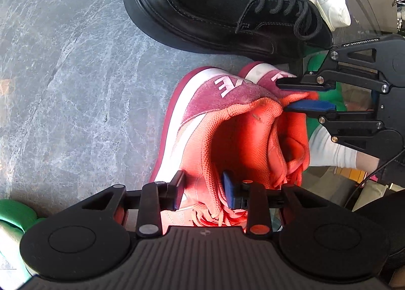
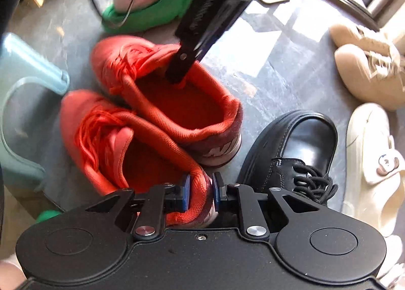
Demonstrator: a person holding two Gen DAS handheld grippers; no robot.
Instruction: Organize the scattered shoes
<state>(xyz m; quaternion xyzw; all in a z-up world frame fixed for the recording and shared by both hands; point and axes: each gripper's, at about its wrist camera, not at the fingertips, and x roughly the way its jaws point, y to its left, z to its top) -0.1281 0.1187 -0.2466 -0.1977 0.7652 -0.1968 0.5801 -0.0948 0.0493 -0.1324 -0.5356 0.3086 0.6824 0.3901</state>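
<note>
Two red-pink sneakers stand side by side on the grey stone floor. My left gripper (image 1: 202, 188) is shut on the side collar of one sneaker (image 1: 202, 122); in the right wrist view it shows reaching into that far sneaker (image 2: 182, 102). My right gripper (image 2: 201, 195) is shut on the heel collar of the other sneaker (image 2: 131, 153); in the left wrist view it (image 1: 283, 96) pinches the heel of the second sneaker (image 1: 268, 74).
A black lace-up shoe (image 1: 215, 3) (image 2: 298, 148) lies just beside the sneakers. White shoes (image 2: 372, 163) and beige shoes (image 2: 367, 72) lie at the right. A person's feet in green slippers (image 2: 152, 8) stand close. A pale blue stool (image 2: 22, 102) is at the left.
</note>
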